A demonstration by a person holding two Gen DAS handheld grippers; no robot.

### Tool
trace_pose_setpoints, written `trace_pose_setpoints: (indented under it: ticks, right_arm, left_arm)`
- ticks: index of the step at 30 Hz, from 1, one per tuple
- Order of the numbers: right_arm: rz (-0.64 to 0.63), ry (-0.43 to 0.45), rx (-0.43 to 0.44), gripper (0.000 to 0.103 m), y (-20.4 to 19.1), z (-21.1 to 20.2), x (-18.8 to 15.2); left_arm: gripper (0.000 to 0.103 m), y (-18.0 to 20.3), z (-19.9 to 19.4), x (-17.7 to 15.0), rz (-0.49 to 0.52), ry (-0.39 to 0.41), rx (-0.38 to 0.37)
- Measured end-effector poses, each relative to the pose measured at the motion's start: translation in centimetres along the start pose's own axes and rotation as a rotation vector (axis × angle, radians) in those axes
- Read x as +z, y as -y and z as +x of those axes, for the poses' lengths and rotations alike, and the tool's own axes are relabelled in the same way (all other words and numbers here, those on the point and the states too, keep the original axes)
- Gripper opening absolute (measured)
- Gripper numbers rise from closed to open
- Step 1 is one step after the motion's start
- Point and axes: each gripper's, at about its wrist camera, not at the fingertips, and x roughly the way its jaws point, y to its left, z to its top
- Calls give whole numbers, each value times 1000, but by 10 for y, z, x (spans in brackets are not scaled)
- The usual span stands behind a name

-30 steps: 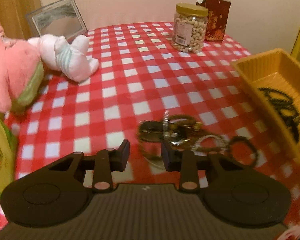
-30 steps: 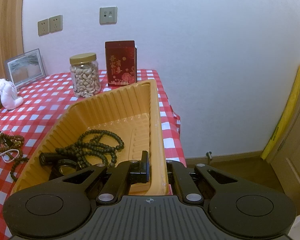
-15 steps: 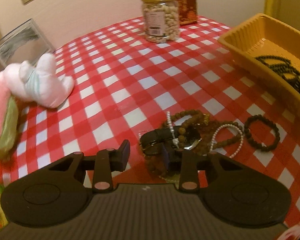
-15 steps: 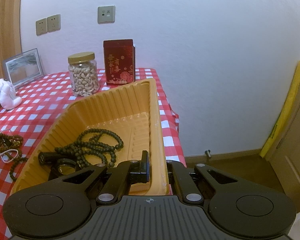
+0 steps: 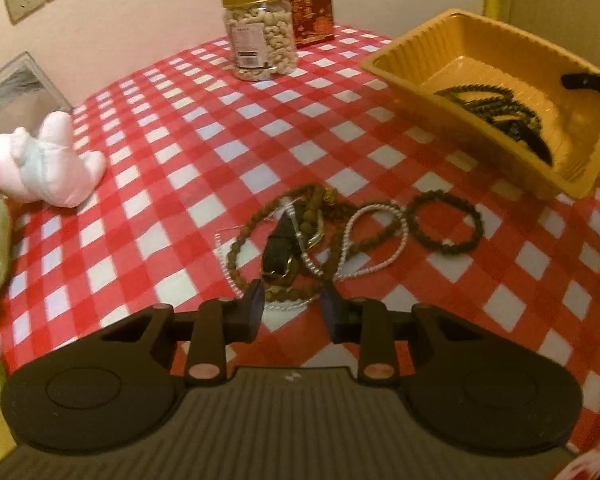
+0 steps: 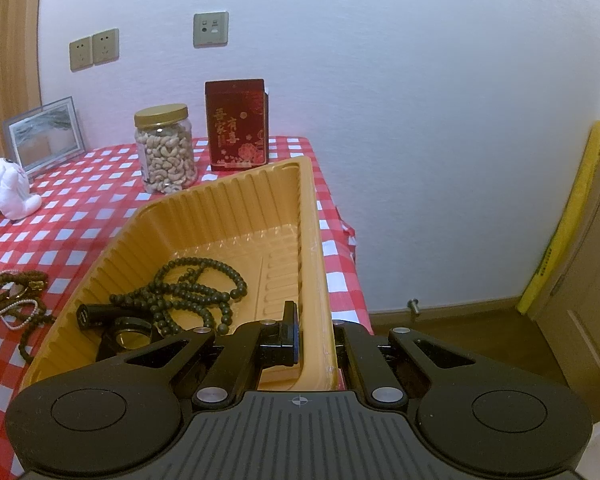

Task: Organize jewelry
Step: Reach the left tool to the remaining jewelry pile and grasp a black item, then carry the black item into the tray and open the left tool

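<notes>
A tangle of jewelry [image 5: 296, 236] lies on the red-checked tablecloth: brown bead strands, a black watch [image 5: 279, 250], a pearl strand [image 5: 364, 236] and a dark bead bracelet [image 5: 444, 222] to the right. My left gripper [image 5: 293, 304] is open and empty, just in front of the pile. The orange tray [image 6: 228, 216] holds a dark bead necklace [image 6: 188, 292] and a black watch [image 6: 116, 326]. My right gripper [image 6: 314, 332] is shut on the tray's right wall. The pile also shows at the left of the right wrist view [image 6: 12, 296].
A jar of cashews [image 5: 260, 32] and a red box [image 5: 310, 2] stand at the back. A white plush toy [image 5: 48, 160] and a photo frame [image 5: 12, 96] are at the left. The table edge drops off right of the tray [image 6: 340, 240].
My left gripper has swung right and pulled back, so the jewelry pile now lies centred ahead of the fingers. The right gripper has stayed on the tray wall.
</notes>
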Motion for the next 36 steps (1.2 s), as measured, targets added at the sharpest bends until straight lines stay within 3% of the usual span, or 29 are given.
trace_pose_setpoints:
  ticks: [5,12,13,14,15,21,31,36]
  right_arm:
    - [-4,0,-1,3,-1,-1,0]
    - [-3,-4,-5,3,-2,-2,-1]
    - [-3,-4,-5,3,-2,-2,-1]
    - [-3,-5,-6,3,-2,-2,-1]
    - [-4,-5,-6,3,-2,-2,-1]
    - [-5,-4,-8,3,-3,-3,-1]
    - [-3,-3,-8,3,-3,-4,-1]
    - [-2,-5,-6,3,-2,-4,-1]
  left_arm:
    - [28,-12,4,3,1,-4,37]
    - [28,-9,10,9,92,2,-7]
    - [24,-10,11,10,90,2,-10]
    - [15,-12,13,11,84,2,-14]
    - [14,-14,14,12,78,1,-21]
    - [14,-28,-3,17,-2,42,-45]
    - [13,-47,-42,24,-110,42,30]
    - [13,-45,-60,33,-146,88,12]
